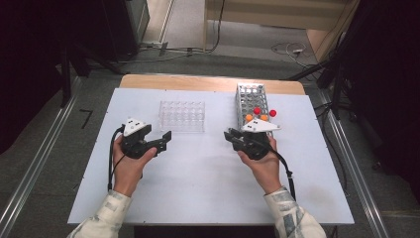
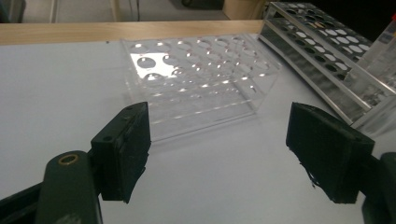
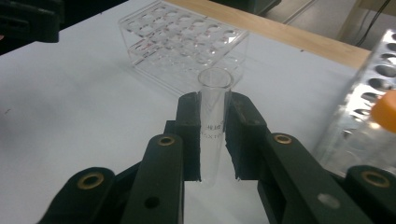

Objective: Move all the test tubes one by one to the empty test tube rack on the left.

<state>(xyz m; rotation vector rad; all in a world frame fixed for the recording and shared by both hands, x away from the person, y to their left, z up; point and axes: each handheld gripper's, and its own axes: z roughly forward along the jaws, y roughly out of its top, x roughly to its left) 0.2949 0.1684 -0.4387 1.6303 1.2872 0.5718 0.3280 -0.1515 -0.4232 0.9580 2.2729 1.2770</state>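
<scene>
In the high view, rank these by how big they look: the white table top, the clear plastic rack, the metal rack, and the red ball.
1. White table top, by far the largest.
2. Clear plastic rack and metal rack: they look about alike in this view, so I won't rank them.
3. Red ball, the smallest.

Sleeves: the person is wearing pale, mottled camouflage-like cuffs on 2 forearms.
Left gripper [image 1: 166, 138]: black body, 2 blocky black jaws, brass-ringed screw hole, grey 3-cornered plate on top.
Right gripper [image 3: 213, 135]: black linkage arms, brass-ringed pivots showing.
Cables: 1 black lead is trailing from each gripper.
</scene>
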